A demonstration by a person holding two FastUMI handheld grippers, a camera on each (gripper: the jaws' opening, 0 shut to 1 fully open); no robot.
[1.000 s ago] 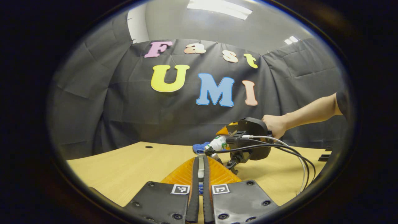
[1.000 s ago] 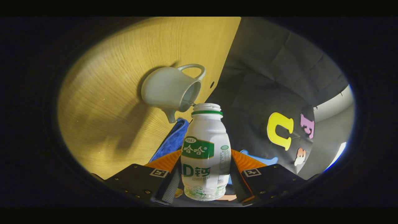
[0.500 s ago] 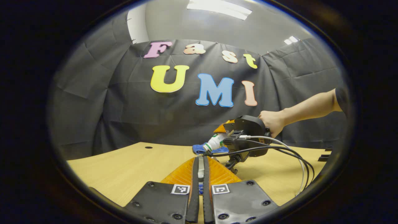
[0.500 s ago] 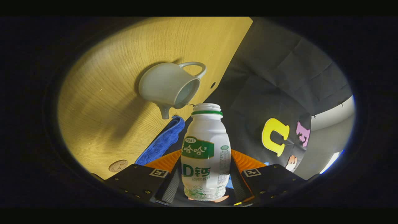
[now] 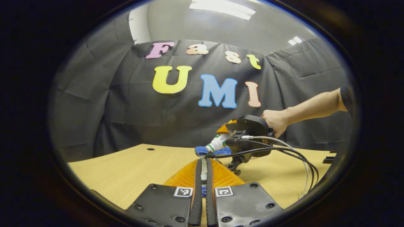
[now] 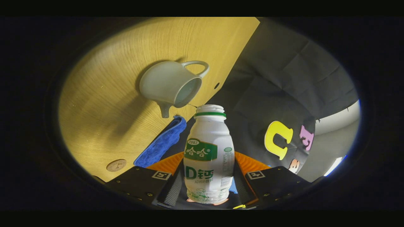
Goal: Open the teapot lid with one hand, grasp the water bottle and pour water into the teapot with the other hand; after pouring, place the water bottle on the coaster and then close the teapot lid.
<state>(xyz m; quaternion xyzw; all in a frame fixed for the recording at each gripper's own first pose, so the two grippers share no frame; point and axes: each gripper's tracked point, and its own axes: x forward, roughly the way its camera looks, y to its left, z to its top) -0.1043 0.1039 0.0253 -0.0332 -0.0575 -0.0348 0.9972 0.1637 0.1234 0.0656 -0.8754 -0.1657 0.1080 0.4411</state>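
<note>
Now: bottle tipped over open teapot

Right gripper point(image 6: 208, 186) clamps the water bottle point(image 6: 209, 157), mouth just beside the lidless teapot point(image 6: 172, 85) on the table point(image 6: 104, 104). Left gripper point(image 5: 204, 179) pinched nearly closed on something thin, can't tell what. Coaster point(image 6: 116, 165) beside blue cloth point(image 6: 161, 143).

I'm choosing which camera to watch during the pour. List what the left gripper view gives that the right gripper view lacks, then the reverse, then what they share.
Left gripper view offers: the left claw pinching a thin pale piece, and a hand holding the other gripper, with its cables.
Right gripper view offers instead: the lidless teapot, the round coaster, and the right claw clamped on the bottle.
Shared: the bottle, the blue cloth and the wooden table.
</note>
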